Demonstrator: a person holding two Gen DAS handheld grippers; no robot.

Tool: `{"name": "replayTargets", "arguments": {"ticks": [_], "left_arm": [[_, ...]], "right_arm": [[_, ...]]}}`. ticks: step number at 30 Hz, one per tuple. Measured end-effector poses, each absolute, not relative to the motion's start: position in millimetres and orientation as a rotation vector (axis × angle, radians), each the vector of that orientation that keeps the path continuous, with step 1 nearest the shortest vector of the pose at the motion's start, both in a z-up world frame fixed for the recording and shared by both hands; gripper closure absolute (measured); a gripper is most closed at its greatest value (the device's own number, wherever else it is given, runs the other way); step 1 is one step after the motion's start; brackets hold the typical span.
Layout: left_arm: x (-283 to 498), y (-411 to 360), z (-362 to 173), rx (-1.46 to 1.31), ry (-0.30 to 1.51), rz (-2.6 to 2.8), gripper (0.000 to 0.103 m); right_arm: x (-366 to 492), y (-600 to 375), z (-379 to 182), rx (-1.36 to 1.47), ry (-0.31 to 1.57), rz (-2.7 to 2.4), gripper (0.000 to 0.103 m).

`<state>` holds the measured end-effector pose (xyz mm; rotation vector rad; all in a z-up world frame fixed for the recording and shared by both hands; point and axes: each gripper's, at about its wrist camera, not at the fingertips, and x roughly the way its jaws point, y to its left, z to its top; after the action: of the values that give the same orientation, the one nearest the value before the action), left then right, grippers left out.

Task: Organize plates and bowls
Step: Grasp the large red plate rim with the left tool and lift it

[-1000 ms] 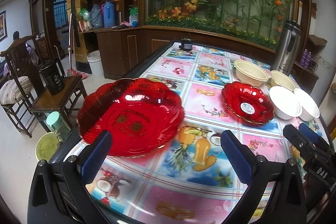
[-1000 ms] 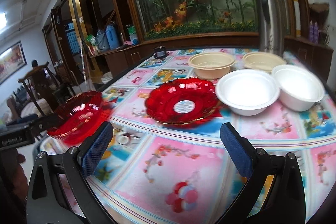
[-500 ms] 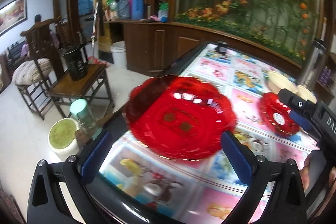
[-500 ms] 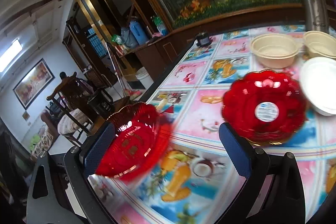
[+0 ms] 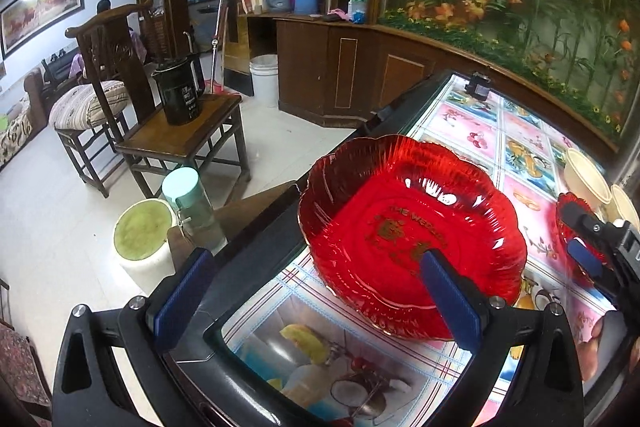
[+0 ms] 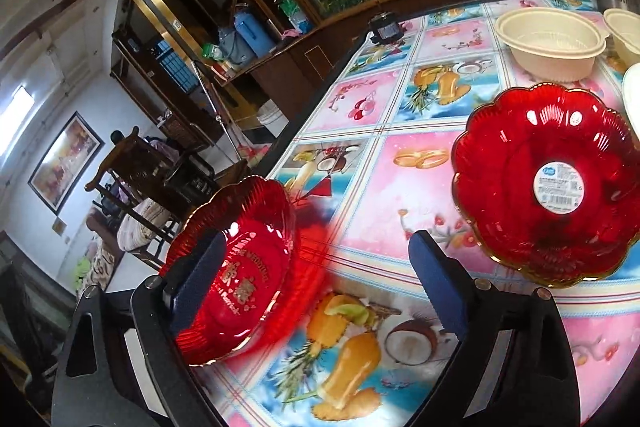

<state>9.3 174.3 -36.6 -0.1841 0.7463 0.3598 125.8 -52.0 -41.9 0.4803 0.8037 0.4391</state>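
- Large red plate (image 5: 412,239) sits at the near left corner of the table (image 5: 472,123), close to the table's edge; gold lettering on its flat floor, scalloped rim all round.
- Left gripper (image 5: 316,291) is spread wide and holding nothing. Its right pad lies over the plate's near rim in this view; its left pad hangs out beyond the table edge, over the floor. Contact with the rim cannot be told.
- So the plate lies ahead and to the right of the left gripper's centre line, not between its pads.
- Right gripper (image 6: 316,275) has its jaws wide but closing; nothing is pinched. In its view the same plate (image 6: 236,267) lies behind its left pad, and bare tablecloth fills the gap.
- Small red plate (image 6: 548,187) with a white sticker lies ahead-right of the right gripper, apart from its right pad.
- Cream bowl (image 6: 552,41) stands beyond, further up the table.
- Judgement: both grippers flank the large plate, left at the near rim, right at its inboard side. Plate is round, so no long axis matters; the rim edge is the grasp line.
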Motion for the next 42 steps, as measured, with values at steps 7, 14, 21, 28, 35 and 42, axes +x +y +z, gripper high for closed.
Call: {"name": "replayTargets", "arguments": {"ticks": [7, 14, 21, 28, 35, 42], "left_arm": [[13, 168, -37, -0.162, 0.758, 0.348, 0.000], [15, 170, -40, -0.163, 0.768, 0.346, 0.000], [27, 182, -46, -0.198, 0.815, 0.329, 0.000], [34, 193, -52, -0.233, 0.843, 0.339, 0.000], [34, 193, -51, -0.232, 0.839, 0.341, 0.000], [40, 190, -51, -0.214, 0.842, 0.338, 0.000]], "right_arm": [[127, -56, -43, 0.502, 0.801, 0.464, 0.009], [125, -57, -42, 0.512, 0.797, 0.471, 0.009], [128, -47, -43, 0.521, 0.828, 0.493, 0.009], [133, -36, -44, 0.535, 0.844, 0.495, 0.009], [136, -37, -50, 0.534, 0.859, 0.490, 0.009], [136, -23, -44, 0.507, 0.849, 0.509, 0.009]]}}
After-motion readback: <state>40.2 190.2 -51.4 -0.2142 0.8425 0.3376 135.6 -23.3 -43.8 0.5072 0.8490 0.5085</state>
